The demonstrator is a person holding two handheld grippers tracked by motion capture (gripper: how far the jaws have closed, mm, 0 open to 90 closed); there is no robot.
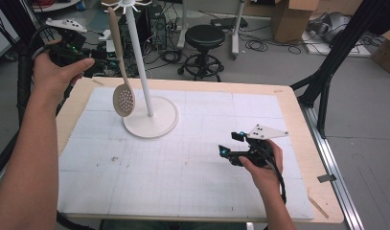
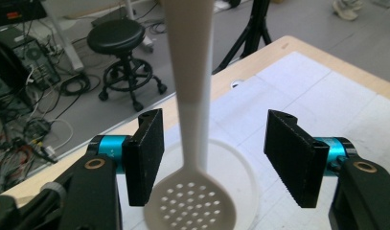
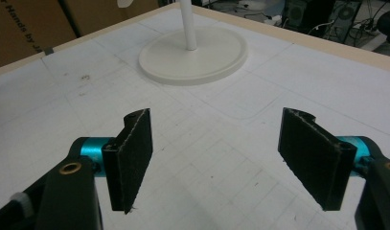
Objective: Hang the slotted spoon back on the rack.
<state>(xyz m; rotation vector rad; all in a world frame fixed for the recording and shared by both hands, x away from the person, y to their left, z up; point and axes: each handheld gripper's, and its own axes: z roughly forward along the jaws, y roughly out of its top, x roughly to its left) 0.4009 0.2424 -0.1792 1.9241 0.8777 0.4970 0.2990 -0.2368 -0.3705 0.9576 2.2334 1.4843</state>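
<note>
High view: white gridded mat [image 1: 183,163] on wooden table [image 1: 298,120]; both tongs released.

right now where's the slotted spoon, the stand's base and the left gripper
slotted spoon [image 1: 123,100], high view, on its perforated bowl
stand's base [image 1: 159,125], high view, on the bare disc right of the pole
left gripper [image 2: 214,158], left gripper view, midway between its open jaws

Partial print "Hands by J" on a cardboard box [image 3: 34,24]
</note>
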